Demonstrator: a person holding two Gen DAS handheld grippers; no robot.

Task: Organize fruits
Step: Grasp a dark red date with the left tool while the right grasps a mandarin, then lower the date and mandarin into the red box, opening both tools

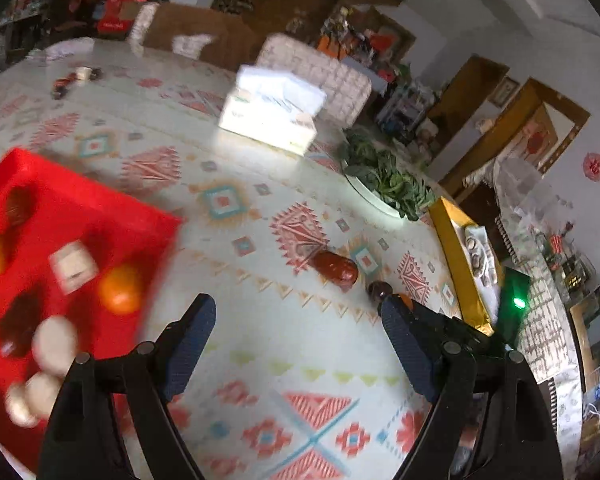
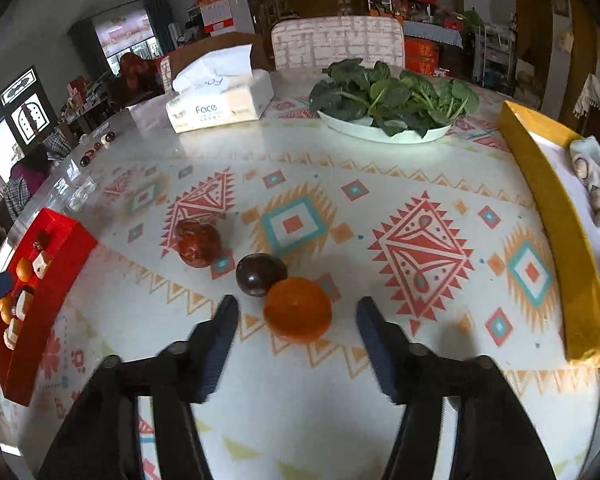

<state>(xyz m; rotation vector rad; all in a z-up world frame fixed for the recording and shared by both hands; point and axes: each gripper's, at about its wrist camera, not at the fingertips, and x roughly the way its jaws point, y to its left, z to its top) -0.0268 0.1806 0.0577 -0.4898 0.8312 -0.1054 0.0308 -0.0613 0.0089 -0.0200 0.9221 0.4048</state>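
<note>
An orange [image 2: 297,309] lies on the patterned tablecloth just ahead of my right gripper [image 2: 296,320], which is open and empty, its fingers either side of the fruit's near edge. A dark purple fruit [image 2: 260,274] touches the orange behind it, and a red-brown fruit [image 2: 198,242] lies further left. A red tray [image 2: 56,264] at the table's left holds oranges and other pieces. My left gripper [image 1: 296,312] is open and empty over the cloth, right of the red tray [image 1: 80,200]. The red-brown fruit [image 1: 336,267] and dark fruit [image 1: 379,290] lie ahead of it.
A tissue box [image 2: 220,108] and a white plate of leafy greens [image 2: 392,96] stand at the back of the table. A yellow tray [image 2: 556,216] with a cloth runs along the right edge. A chair back [image 2: 336,40] stands behind the table.
</note>
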